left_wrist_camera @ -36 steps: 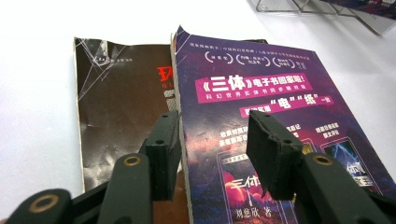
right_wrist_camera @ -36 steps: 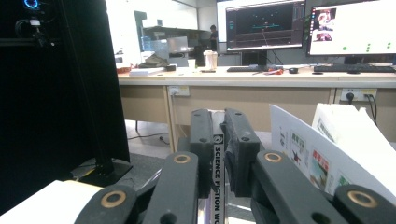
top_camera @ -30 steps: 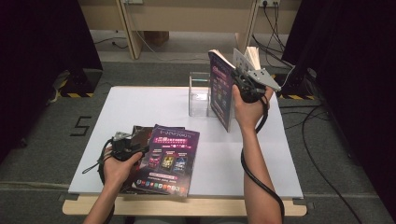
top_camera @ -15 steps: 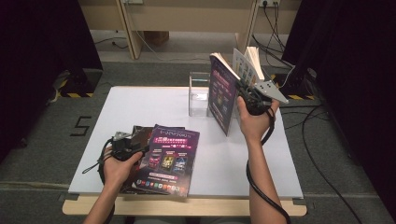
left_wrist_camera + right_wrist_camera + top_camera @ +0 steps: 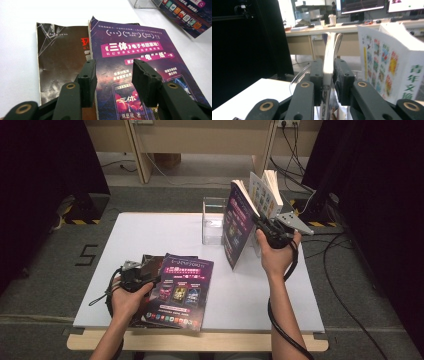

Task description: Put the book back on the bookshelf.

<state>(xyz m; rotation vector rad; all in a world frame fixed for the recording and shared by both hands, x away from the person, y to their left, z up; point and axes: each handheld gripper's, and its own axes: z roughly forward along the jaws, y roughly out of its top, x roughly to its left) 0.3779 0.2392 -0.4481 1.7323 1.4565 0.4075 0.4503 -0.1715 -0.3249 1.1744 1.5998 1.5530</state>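
R. gripper (image 5: 263, 226) stands a purple book (image 5: 239, 227) upright on the desk (image 5: 150, 232) beside a clear box (image 5: 213, 220); its jaws have just been easing open, book between them, release likely near. L. gripper (image 5: 141, 281), jaws apart & empty, rests over the flat books (image 5: 181, 287).

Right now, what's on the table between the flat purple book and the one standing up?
Nothing: bare white table between flat purple book and upright book, seen in the high view.

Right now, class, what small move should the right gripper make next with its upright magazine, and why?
Probably spread the jaws a little more and back off: the right gripper, its jaws just opening, brackets the purple magazine, which stands on the table beside the white book.
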